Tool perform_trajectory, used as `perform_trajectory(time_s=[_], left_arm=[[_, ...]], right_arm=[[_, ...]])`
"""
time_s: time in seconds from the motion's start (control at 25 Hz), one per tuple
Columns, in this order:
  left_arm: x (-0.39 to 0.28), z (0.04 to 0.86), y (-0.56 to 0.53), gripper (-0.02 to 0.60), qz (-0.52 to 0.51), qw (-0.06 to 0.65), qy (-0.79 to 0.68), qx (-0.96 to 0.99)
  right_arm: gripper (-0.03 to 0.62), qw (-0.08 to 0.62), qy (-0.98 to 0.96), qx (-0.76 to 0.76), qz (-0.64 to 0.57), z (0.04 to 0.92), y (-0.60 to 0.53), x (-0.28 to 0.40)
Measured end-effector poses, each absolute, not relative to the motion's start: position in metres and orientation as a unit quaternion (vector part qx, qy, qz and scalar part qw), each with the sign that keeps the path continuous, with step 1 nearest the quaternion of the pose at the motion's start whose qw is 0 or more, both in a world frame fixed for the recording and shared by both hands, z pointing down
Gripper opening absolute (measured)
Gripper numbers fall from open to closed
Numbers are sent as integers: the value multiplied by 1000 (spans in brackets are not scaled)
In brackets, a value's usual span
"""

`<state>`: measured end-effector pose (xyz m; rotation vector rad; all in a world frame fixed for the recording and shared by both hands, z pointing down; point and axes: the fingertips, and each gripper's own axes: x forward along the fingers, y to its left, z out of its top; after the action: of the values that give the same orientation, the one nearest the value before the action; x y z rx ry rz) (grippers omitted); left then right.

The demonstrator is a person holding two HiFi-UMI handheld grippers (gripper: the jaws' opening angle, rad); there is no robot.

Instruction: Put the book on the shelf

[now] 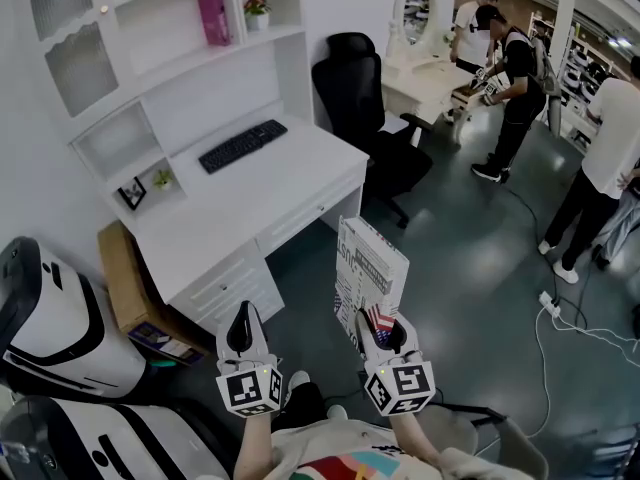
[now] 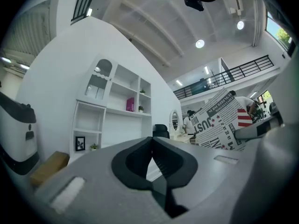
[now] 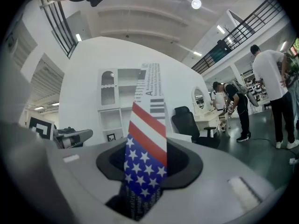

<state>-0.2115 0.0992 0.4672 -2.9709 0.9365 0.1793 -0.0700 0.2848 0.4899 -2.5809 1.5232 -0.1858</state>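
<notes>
The book point(image 1: 368, 266) has a newspaper-print cover with a stars-and-stripes corner. It stands upright in my right gripper point(image 1: 385, 326), which is shut on its lower edge, out in front of the white desk point(image 1: 250, 203). In the right gripper view the book's spine point(image 3: 147, 134) rises from between the jaws. My left gripper point(image 1: 241, 320) hovers beside it on the left, shut with nothing in it; its pads point(image 2: 158, 161) meet. The white shelf unit point(image 1: 170, 43) sits on the desk's back, and a pink book point(image 1: 212, 16) stands in an upper compartment.
A black keyboard point(image 1: 242, 145) lies on the desk. A black office chair point(image 1: 368, 118) stands to the desk's right. A cardboard box point(image 1: 122, 283) sits at the desk's left end. Several people point(image 1: 515, 88) stand at the far right, and cables point(image 1: 560, 318) run over the floor.
</notes>
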Motion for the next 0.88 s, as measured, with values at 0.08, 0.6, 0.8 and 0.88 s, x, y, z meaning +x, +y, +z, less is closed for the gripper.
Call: perform_trajectory(time_s=[0.08, 0.6, 0.8, 0.88], left_arm=[[-213, 470, 95, 2, 55, 7, 306, -950], [-142, 450, 31, 2, 89, 31, 298, -950], [-98, 456, -18, 2, 74, 28, 305, -949], [-81, 453, -40, 2, 72, 36, 308, -948]], right_arm=[[155, 64, 518, -851, -62, 493, 280, -74], [155, 77, 507, -857, -49, 495, 228, -7], [155, 74, 507, -858, -47, 491, 187, 39], [155, 79, 507, -857, -47, 491, 166, 59]])
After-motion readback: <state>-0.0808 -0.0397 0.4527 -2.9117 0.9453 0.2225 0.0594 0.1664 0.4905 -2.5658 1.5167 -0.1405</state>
